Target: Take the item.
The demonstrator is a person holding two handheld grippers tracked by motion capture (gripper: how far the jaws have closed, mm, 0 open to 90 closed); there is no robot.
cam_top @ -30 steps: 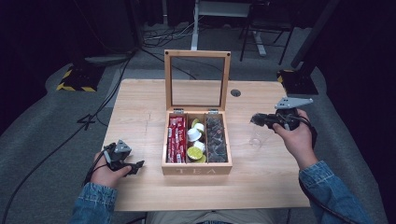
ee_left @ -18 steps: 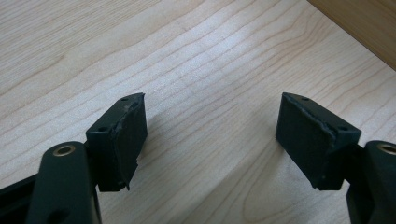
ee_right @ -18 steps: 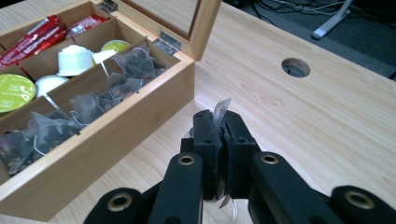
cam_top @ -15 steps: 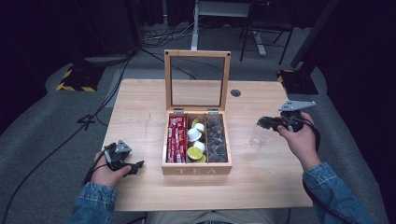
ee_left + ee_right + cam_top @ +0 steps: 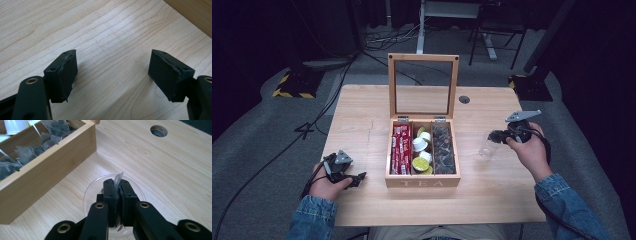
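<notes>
Bright overhead light on the table (image 5: 362, 115), dark surroundings; close gripper views slightly soft.

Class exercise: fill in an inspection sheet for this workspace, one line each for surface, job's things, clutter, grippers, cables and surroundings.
Surface: light wooden table, with a round hole near the far edge.
Job's things: clear cup right of the wooden tea box; lid upright, three compartments holding red packets, capsules and dark tea bags. A thin clear bag is pinched above the cup.
Clutter: nothing seen.
Grippers: left hand-held gripper open over bare wood; right hand-held gripper shut on the bag.
Cables: one trails from the left gripper off the table; more lie on the floor behind.
Surroundings: dark room, grey floor, a hazard-striped base.
</notes>
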